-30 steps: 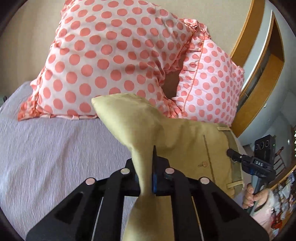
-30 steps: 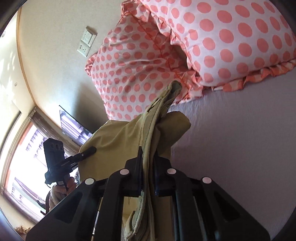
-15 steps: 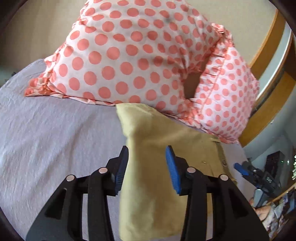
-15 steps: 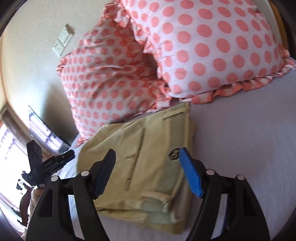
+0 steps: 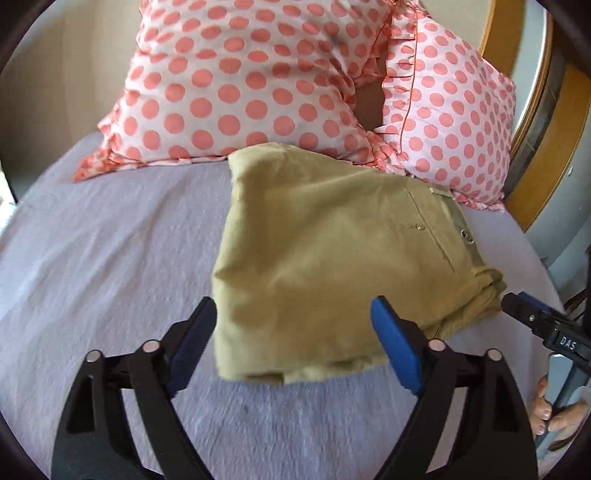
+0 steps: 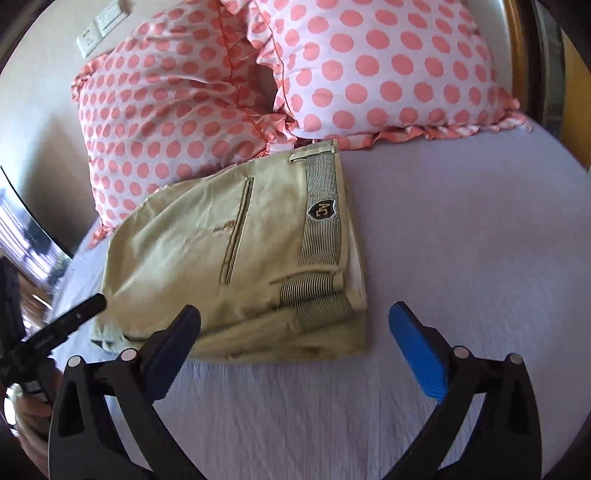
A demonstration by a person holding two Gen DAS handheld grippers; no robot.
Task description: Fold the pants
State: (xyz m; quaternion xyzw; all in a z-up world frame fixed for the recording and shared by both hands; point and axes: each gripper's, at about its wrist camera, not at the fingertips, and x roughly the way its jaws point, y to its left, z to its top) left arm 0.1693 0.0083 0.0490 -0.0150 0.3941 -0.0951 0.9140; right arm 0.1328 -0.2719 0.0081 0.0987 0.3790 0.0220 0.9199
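The khaki pants (image 5: 332, 251) lie folded into a compact stack on the lilac bed sheet (image 5: 110, 258), their far edge against the pillows. My left gripper (image 5: 295, 343) is open and empty, just short of the stack's near edge. In the right wrist view the pants (image 6: 207, 258) show a back pocket and a striped waistband lining with a badge. My right gripper (image 6: 295, 347) is open and empty at the stack's near edge. Each gripper also shows at the edge of the other's view: the right one (image 5: 532, 317), the left one (image 6: 70, 321).
Two pink polka-dot pillows (image 5: 240, 81) (image 6: 369, 66) lean against the wall behind the pants. A wooden frame (image 5: 535, 110) stands at the right. A wall switch plate (image 6: 99, 26) sits at upper left. The sheet (image 6: 461, 240) spreads around the stack.
Both grippers were shut on the pants and held them up. They have let go and opened, and pulled back. The pants now lie folded flat on the sheet.
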